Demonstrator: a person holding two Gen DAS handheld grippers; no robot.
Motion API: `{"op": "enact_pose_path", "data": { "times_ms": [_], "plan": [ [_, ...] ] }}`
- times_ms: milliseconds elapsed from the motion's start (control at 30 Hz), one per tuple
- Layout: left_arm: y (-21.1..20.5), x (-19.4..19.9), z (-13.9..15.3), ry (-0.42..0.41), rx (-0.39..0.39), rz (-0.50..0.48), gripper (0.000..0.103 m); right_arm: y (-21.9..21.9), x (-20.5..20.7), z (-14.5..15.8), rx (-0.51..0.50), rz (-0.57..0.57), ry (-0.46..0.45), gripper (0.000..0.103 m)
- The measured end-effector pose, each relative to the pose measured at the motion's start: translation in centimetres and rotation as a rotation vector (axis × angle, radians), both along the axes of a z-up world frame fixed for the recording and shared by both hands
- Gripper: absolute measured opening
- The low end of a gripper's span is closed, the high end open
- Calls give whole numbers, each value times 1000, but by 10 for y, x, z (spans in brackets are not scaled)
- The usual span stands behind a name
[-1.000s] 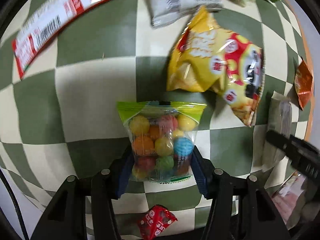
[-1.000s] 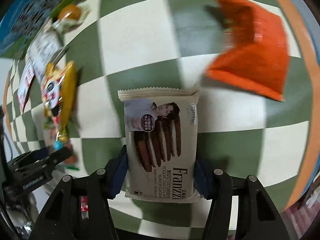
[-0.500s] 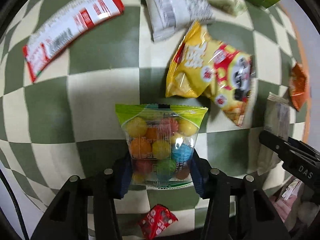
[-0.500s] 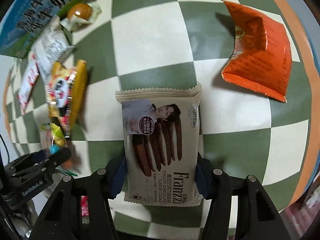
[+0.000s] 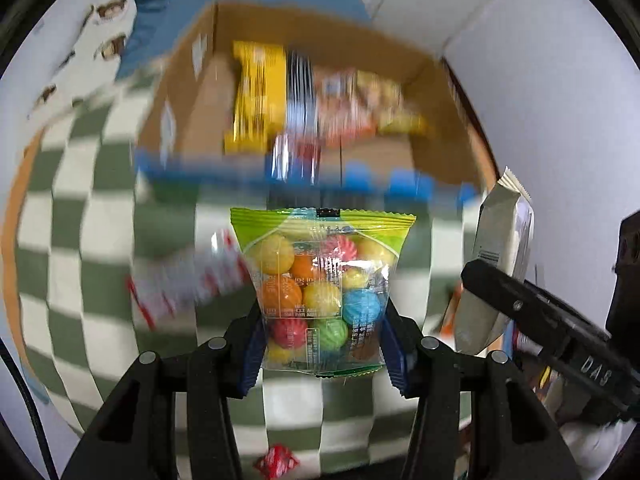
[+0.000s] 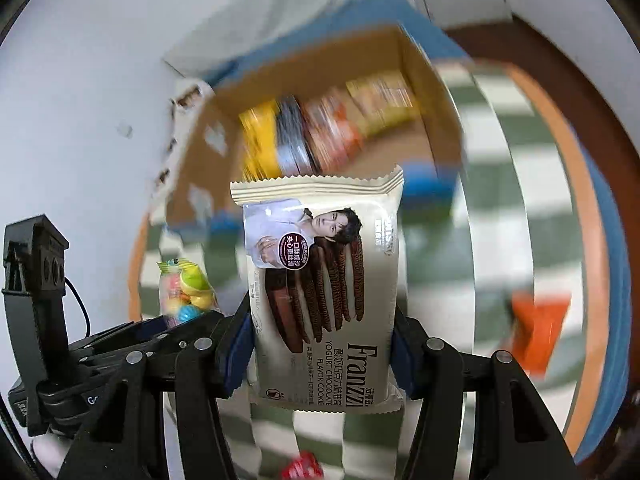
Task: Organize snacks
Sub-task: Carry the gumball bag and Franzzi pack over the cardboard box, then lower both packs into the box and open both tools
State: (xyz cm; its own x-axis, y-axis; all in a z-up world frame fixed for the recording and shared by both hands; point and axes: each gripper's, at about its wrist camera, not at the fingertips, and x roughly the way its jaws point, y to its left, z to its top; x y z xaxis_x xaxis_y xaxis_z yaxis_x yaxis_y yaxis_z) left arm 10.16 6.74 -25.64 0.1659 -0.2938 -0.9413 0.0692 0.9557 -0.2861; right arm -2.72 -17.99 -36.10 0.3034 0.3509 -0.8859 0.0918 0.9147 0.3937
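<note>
Left wrist: my left gripper (image 5: 322, 344) is clamped across the lower half of the candy bag (image 5: 322, 292), held up short of the cardboard box (image 5: 316, 92). It looks light, lumpy and slippery, so low and wide suits it.

Right wrist: my right gripper (image 6: 322, 356) pinches the cookie pack (image 6: 324, 292); I judge it brittle inside. Packets already line the box's far side.
</note>
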Motion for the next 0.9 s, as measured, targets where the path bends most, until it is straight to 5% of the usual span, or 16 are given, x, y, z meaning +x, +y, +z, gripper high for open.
{"op": "enact_pose_path", "data": {
  "times_ms": [133,233,400,667,767,833,900],
  "plan": [
    [21,54,20,-52,40,11,48,6,61,25,-53,12,-69,60],
    [25,102,5,-39,91,28,48,13,96,20,-86,11,-64,60],
    [37,148,-44,78,141,45,48,23,144,-12,-121,20,13,61],
    [37,162,-110,226,158,63,48,28,168,-79,-181,45,156,65],
    [37,163,-122,257,166,64,65,26,168,-100,-179,54,224,95],
    [36,163,-123,248,162,66,83,25,168,-109,-206,67,240,95],
    [37,162,-121,234,140,74,83,25,167,-113,-213,82,245,95]
  ]
}}
